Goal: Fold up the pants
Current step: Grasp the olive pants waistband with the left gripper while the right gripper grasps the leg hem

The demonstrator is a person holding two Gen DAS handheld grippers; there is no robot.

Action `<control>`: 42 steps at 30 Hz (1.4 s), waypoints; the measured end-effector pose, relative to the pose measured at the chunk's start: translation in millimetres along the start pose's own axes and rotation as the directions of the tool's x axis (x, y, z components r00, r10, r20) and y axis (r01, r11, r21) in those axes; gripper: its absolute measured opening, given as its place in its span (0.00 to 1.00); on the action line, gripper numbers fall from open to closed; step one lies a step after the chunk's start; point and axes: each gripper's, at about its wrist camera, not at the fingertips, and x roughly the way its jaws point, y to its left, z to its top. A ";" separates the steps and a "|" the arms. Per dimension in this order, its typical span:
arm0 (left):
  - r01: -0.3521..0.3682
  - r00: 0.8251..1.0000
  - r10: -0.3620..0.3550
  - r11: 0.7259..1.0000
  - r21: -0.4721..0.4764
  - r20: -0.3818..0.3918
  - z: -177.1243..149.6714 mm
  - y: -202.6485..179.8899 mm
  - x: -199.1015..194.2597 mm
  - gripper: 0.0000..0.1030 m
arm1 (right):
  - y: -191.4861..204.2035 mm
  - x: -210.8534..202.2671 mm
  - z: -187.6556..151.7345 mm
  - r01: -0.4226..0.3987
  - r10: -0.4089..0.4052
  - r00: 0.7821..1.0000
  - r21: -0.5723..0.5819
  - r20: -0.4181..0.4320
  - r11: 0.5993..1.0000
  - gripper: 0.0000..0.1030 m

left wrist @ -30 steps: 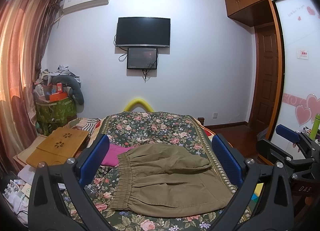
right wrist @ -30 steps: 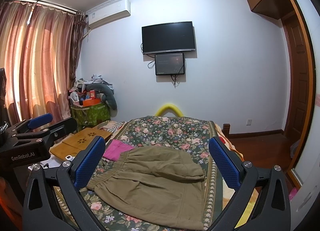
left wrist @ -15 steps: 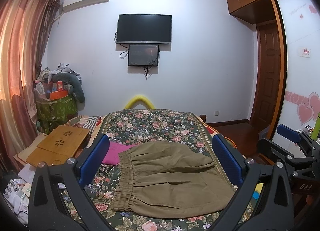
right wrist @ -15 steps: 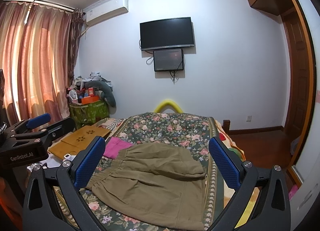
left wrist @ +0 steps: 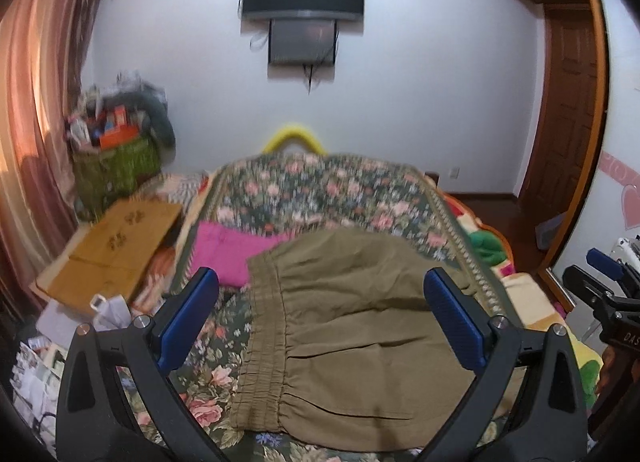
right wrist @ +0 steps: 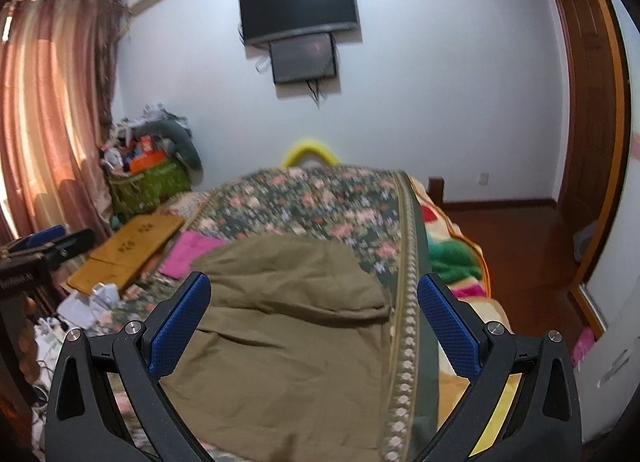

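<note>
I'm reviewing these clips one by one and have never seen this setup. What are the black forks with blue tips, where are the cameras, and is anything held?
There is no robot. A person holds two hand tools, each with a camera looking along its two blue-tipped fingers. One view shows the left gripper, the other the right gripper. Both are open and hold nothing. Below lie olive pants, already partly folded, on a flowered bedspread, with a pink cloth beside the waistband.

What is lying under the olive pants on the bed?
The olive pants lie on the floral bedspread, and their waistband corner seems to overlap the pink cloth. Whatever else lies beneath the folded fabric is covered.
</note>
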 end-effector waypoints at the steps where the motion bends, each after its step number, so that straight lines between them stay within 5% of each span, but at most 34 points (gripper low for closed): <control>1: -0.003 1.000 0.003 1.000 -0.006 -0.022 -0.2 4.7 11.2 1.00 | -5.5 7.9 -1.6 0.005 -0.005 1.000 0.002 -0.022 1.000 1.00; 7: -0.037 0.988 0.036 0.999 -0.006 -0.153 -3.0 32.2 79.3 1.00 | -38.9 58.6 -13.0 0.018 -0.012 0.984 0.030 -0.175 0.999 0.92; 11: -0.051 0.967 0.047 0.999 -0.009 -0.249 -7.4 52.0 122.3 1.00 | -56.5 94.5 -26.9 -0.009 0.024 0.952 0.052 -0.306 0.999 0.80; 16: -0.050 0.934 0.045 0.999 -0.007 -0.355 -17.5 72.4 166.8 1.00 | -64.2 129.5 -41.4 -0.041 0.052 0.904 0.036 -0.424 0.999 0.60; 22: -0.019 0.870 0.009 1.000 -0.015 -0.493 -32.1 86.7 209.2 1.00 | -67.8 160.1 -48.8 -0.097 0.104 0.855 0.041 -0.508 0.994 0.41; 27: 0.016 0.829 -0.024 1.000 -0.020 -0.558 -46.2 89.4 233.0 1.00 | -70.0 179.1 -54.9 -0.126 0.130 0.825 0.046 -0.550 0.991 0.40; 38: 0.066 0.780 -0.030 0.997 0.033 -0.625 -71.7 79.5 258.2 0.99 | -61.3 210.2 -59.7 -0.147 0.078 0.784 -0.062 -0.616 0.987 0.43; 42: 0.109 0.773 -0.081 0.994 0.006 -0.630 -79.8 75.6 259.6 0.87 | -64.6 209.5 -61.3 -0.142 0.077 0.781 -0.056 -0.619 0.988 0.35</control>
